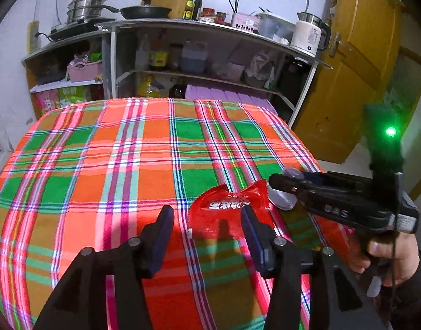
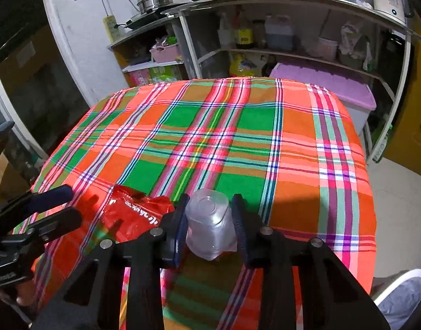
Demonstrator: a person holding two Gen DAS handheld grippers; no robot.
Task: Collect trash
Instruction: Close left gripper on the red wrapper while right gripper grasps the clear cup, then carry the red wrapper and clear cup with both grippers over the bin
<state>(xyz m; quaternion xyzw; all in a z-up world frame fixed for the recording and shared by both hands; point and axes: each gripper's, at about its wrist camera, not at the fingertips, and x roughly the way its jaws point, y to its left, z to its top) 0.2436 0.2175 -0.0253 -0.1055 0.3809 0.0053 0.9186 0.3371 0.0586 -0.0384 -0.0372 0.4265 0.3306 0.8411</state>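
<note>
Two trash items seen near the tablecloth's (image 2: 265, 126) near edge, neither collected yet. Clear plastic cup (image 2: 210, 220) is clamped by the right gripper (image 2: 210, 214); red wrapper (image 1: 227, 209) is straddled by the left gripper (image 1: 207, 225), jaws wide, not gripped.

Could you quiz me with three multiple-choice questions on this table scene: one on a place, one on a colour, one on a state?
1. Where is the cup?
A. between the right gripper's fingers
B. on the shelf
C. on the floor

2. What colour is the wrapper?
A. blue
B. red
C. white

3. How is the left gripper?
A. clamped on the cup
C. holding a pan
B. open, nothing held

Answers: 1 A, the right wrist view shows both fingers flanking the cup. 2 B, it is bright red on the plaid cloth. 3 B, its fingers stand wide apart over the wrapper's edge.
</note>
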